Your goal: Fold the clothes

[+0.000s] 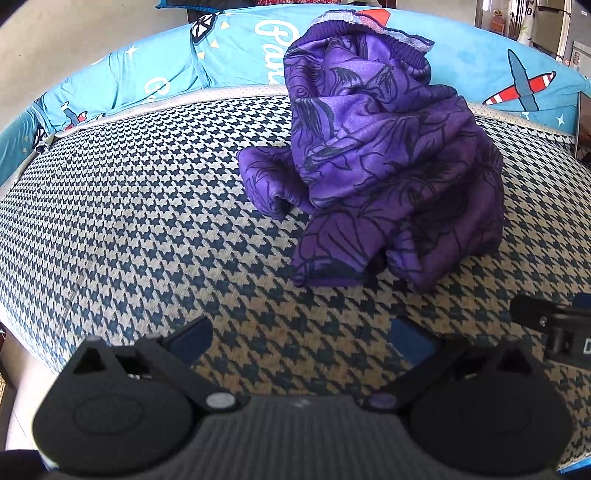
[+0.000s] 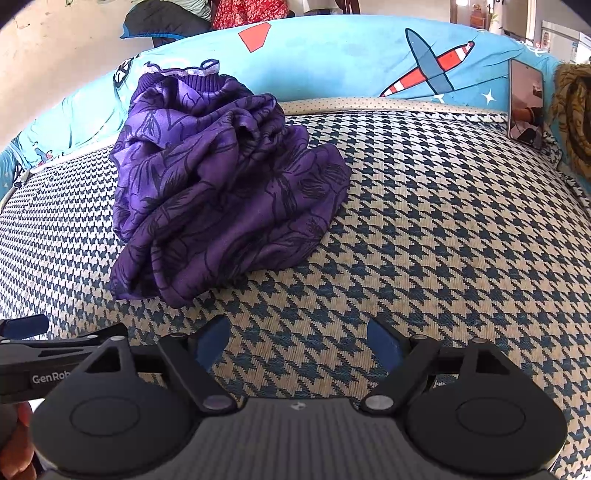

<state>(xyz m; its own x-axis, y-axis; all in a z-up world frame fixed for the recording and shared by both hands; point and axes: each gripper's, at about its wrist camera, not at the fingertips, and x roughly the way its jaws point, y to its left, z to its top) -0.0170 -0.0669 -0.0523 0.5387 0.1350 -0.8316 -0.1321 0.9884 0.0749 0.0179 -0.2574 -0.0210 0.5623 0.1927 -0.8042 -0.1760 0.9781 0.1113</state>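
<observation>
Plainly, both grippers wait wide and empty, short of a crumpled purple garment on the bed.

Going left to right: the left gripper (image 1: pixel 301 341) stands released with nothing between its blue pads, the near hem of the purple floral garment (image 1: pixel 388 162) lying ahead and to its right on the houndstooth bed cover (image 1: pixel 129 221). The right gripper (image 2: pixel 299 343) is spread too, the heap ahead to its left. Bunched as it is, with its ribbed band (image 1: pixel 373 33) at the far top, a pinch could likely catch several layers at once, or only a loose fold, and lift a tangle rather than an edge. A low reach might snag the cover. The phone (image 2: pixel 526 103) propped at far right could be knocked.
</observation>
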